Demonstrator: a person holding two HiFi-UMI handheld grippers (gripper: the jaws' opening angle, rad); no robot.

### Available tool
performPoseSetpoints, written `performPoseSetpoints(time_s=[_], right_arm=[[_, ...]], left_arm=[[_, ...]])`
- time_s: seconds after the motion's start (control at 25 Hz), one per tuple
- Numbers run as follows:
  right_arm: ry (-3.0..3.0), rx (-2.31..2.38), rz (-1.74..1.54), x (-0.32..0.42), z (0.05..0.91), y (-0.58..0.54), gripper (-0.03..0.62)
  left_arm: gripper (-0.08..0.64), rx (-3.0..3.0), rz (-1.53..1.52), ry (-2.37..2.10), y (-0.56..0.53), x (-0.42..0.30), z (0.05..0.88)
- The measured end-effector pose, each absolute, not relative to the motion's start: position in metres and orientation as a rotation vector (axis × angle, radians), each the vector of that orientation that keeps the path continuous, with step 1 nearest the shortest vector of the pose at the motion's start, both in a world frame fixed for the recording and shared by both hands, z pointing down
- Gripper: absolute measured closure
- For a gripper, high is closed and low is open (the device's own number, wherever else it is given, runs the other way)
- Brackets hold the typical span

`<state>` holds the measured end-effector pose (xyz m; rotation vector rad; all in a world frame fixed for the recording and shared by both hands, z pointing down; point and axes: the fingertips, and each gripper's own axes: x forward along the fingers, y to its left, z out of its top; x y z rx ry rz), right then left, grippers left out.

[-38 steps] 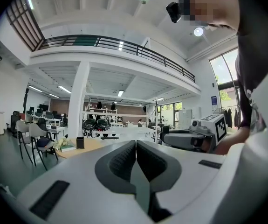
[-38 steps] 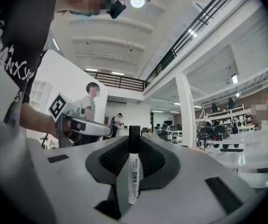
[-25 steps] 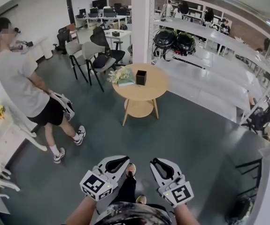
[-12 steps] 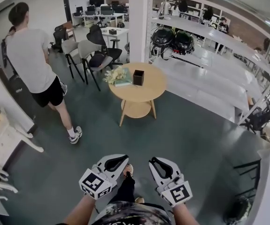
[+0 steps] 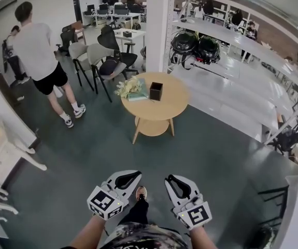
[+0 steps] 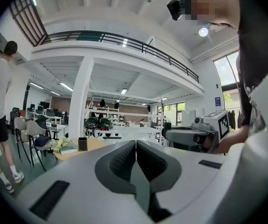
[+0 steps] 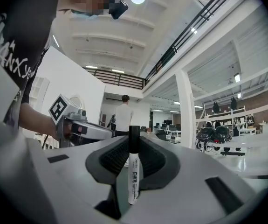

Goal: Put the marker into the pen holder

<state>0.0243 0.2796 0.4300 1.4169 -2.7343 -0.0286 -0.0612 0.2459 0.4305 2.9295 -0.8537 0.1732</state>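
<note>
Marker (image 7: 133, 171) is sitting pinched in my right gripper (image 7: 134, 148) fingers; left gripper (image 6: 136, 150) fingers are pressing together, empty. Pen holder (image 5: 156, 91) on the counter (image 5: 174, 101) is waiting well ahead.

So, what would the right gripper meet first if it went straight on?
Probably nothing near: the right gripper's way looks free; far ahead stands a person in a white shirt.
</note>
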Motion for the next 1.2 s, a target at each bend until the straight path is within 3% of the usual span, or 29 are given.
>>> performPoseSetpoints(time_s=[1.2], right_arm=[[-2.672, 1.412, -0.005, 0.0, 0.423, 0.02, 0.528]], left_arm=[[0.537, 2.877, 0.124, -0.821, -0.016, -0.083, 0.433]])
